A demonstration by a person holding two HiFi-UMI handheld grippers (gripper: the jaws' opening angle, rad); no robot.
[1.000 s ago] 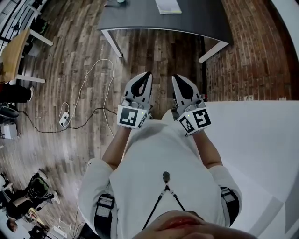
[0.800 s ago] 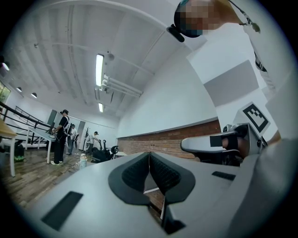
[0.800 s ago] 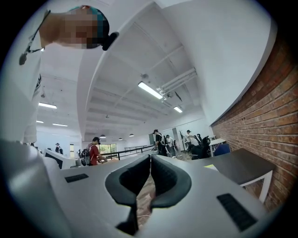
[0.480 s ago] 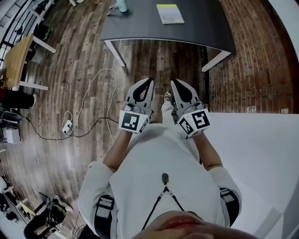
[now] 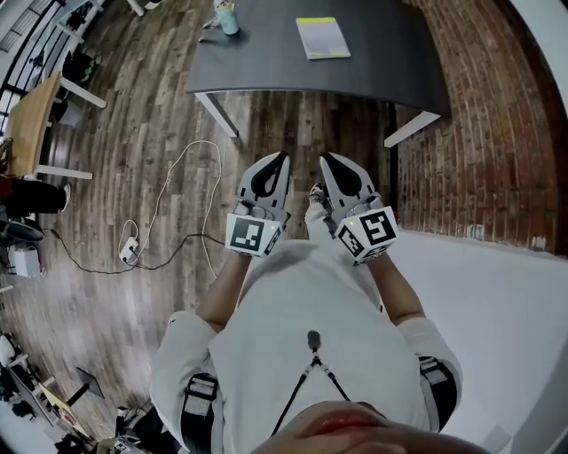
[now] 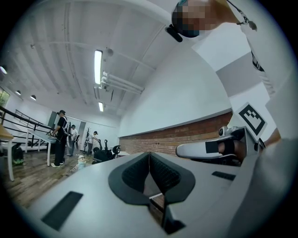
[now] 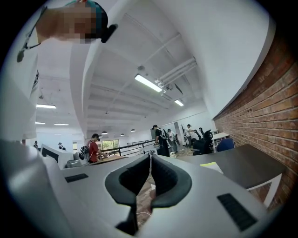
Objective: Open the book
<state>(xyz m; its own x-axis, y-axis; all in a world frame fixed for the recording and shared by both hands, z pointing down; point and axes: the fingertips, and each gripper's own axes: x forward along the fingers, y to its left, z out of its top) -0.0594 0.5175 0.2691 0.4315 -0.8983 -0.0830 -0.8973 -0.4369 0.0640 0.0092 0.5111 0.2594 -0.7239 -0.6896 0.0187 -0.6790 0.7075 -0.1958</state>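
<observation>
A closed book with a yellow-green cover lies on the dark table at the top of the head view. In the right gripper view the book is a pale strip on that table, well beyond the jaws. Both grippers are held level in front of the person's chest, side by side over the wooden floor and short of the table. The left gripper is shut with nothing in it, its pads meeting. The right gripper is likewise shut and empty.
A teal bottle stands at the table's far left. A white cable with an adapter trails over the floor on the left. A brick wall runs along the right, above a white surface. Several people stand far off.
The table and book have slid down into the head view and come closer as the person walks towards them. Both grippers stayed shut, side by side at the chest.
</observation>
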